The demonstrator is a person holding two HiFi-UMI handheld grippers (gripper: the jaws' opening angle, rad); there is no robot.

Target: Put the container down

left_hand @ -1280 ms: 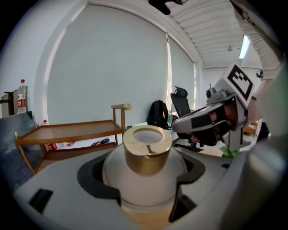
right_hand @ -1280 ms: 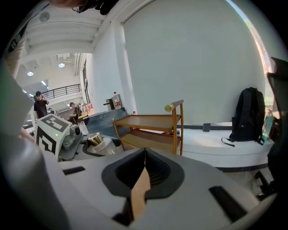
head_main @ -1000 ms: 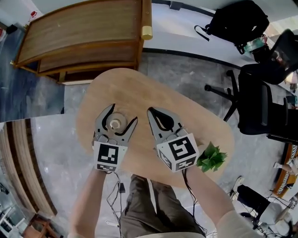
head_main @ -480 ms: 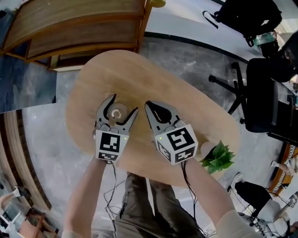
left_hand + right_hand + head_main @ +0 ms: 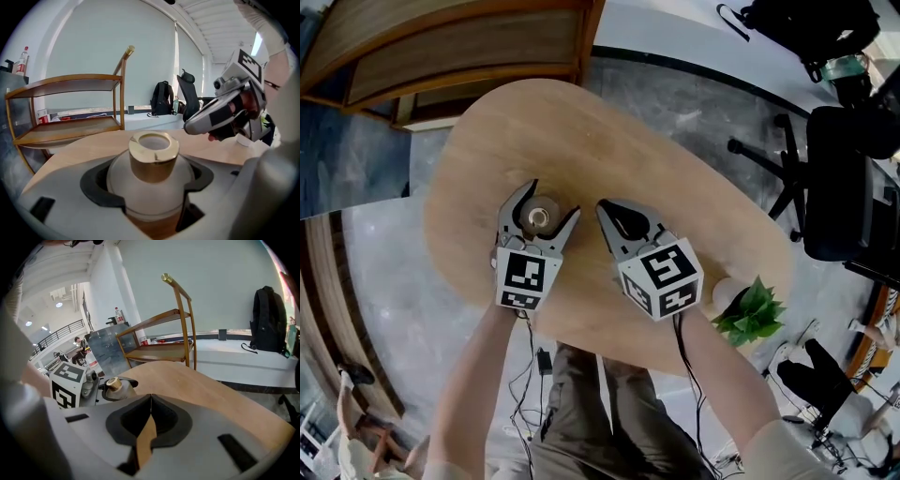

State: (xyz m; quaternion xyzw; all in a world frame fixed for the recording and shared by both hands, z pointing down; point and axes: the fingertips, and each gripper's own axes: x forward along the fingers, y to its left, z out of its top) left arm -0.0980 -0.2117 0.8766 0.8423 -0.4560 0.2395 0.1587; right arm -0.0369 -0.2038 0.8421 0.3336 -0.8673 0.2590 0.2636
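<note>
Head view: my left gripper (image 5: 550, 200) has its fingers closed round the container (image 5: 540, 217), a small rounded white pot with a gold neck, and holds it over the middle of the table (image 5: 675, 178). My right gripper (image 5: 604, 206) sits just beside the container on its right, apart from it, fingers pressed together on nothing. A potted plant (image 5: 752, 315) stands well apart from the container, at the table's edge past my right gripper.

Left gripper view: the container (image 5: 151, 180) stands upright between my fingers, which clasp its white belly below the gold neck (image 5: 153, 159). Bare table shows just beneath it, but I cannot tell whether its base touches the wood yet. A wooden shelf unit (image 5: 70, 110) stands behind the container, beyond the table.

Right gripper view: my fingers meet tip to tip with no gap. The container (image 5: 114, 386) shows to the left, seated in my other gripper.

I judge the pot stiff, smooth and breakable, like glazed ceramic, light enough for one gripper. The glaze could slip, so the belly under the neck is the right hold. It wants lowering flat and gently before my fingers part.
</note>
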